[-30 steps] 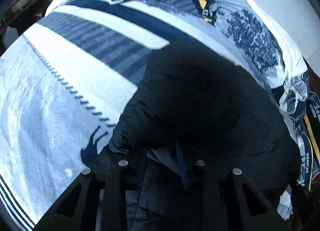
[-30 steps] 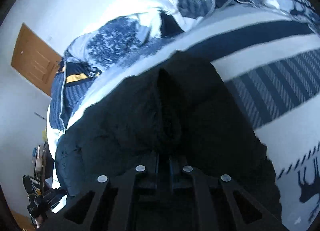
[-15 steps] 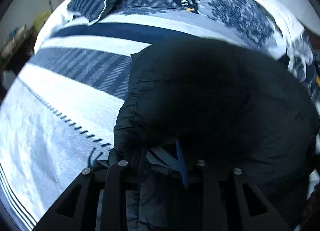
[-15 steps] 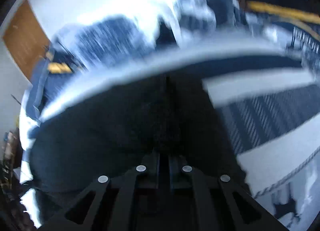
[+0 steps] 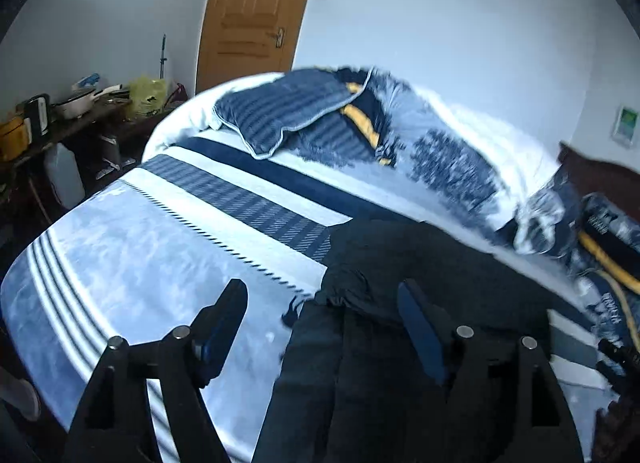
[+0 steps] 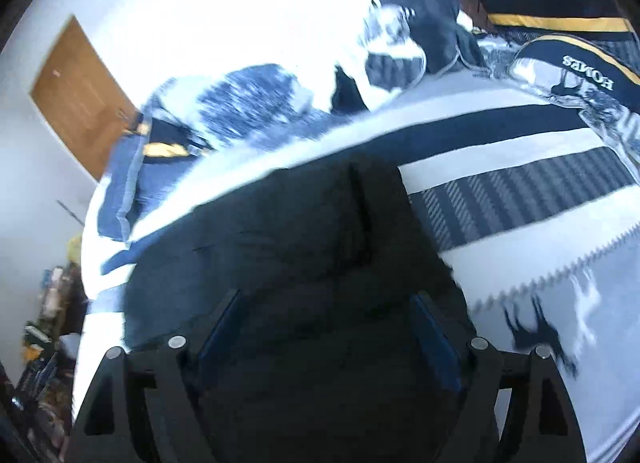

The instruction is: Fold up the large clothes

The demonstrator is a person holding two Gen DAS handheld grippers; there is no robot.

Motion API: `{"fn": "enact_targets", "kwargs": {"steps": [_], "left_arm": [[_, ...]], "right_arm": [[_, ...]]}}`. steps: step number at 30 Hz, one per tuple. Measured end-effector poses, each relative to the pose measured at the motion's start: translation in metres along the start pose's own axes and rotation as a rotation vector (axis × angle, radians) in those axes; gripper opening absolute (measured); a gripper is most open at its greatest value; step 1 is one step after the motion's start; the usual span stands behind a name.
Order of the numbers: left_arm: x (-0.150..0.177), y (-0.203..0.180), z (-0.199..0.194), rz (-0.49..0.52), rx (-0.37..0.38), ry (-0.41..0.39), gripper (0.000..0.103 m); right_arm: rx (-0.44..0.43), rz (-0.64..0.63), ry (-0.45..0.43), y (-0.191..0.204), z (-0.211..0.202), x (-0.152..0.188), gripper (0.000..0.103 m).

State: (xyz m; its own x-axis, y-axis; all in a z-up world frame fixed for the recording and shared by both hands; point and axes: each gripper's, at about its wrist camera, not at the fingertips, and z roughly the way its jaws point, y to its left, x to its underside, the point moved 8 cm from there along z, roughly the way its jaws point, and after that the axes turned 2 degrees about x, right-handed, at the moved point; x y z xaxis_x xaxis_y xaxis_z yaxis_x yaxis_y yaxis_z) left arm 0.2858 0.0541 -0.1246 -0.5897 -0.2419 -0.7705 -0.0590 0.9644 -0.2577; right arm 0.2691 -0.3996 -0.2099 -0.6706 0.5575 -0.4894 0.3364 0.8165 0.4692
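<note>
A large black padded jacket (image 5: 420,303) lies folded on the blue-and-white striped bed cover (image 5: 160,247). In the left wrist view my left gripper (image 5: 322,305) hangs above the jacket's left edge, its jaws opening wide, and nothing is pinched between them. The right wrist view shows the same jacket (image 6: 304,247) filling the middle. My right gripper (image 6: 326,313) hovers over it with its jaws opening, and the cloth lies below the fingers (image 6: 434,337), free of the pads.
Pillows and a rumpled quilt (image 5: 440,151) pile along the bed's far side against the white wall. A wooden door (image 5: 256,11) stands beyond. A cluttered low table (image 5: 68,111) with pots and a bottle is off the bed's left end.
Both grippers were shut on the black jacket; both have let go, opened wide, and lifted up and back from it. The jacket now rests on the bed.
</note>
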Motion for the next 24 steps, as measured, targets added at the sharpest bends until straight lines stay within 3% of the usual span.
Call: {"fn": "enact_targets", "kwargs": {"steps": [6, 11, 15, 20, 24], "left_arm": [[0.012, 0.02, -0.108, -0.045, 0.037, -0.055, 0.082], [0.014, 0.015, -0.171, -0.022, 0.093, -0.1, 0.084], [0.016, 0.006, -0.224, 0.002, 0.105, -0.192, 0.087], [0.021, -0.008, -0.266, 0.028, 0.155, -0.23, 0.09], [0.03, -0.014, -0.273, 0.065, 0.138, -0.231, 0.09]], "right_arm": [[-0.085, -0.017, -0.034, 0.016, -0.105, 0.035, 0.086], [-0.128, -0.053, -0.077, 0.025, -0.18, 0.053, 0.086], [-0.162, -0.065, -0.135, 0.032, -0.233, 0.059, 0.086], [-0.191, -0.091, -0.193, 0.038, -0.285, 0.071, 0.086], [-0.203, -0.094, -0.204, 0.036, -0.304, 0.08, 0.086]]}}
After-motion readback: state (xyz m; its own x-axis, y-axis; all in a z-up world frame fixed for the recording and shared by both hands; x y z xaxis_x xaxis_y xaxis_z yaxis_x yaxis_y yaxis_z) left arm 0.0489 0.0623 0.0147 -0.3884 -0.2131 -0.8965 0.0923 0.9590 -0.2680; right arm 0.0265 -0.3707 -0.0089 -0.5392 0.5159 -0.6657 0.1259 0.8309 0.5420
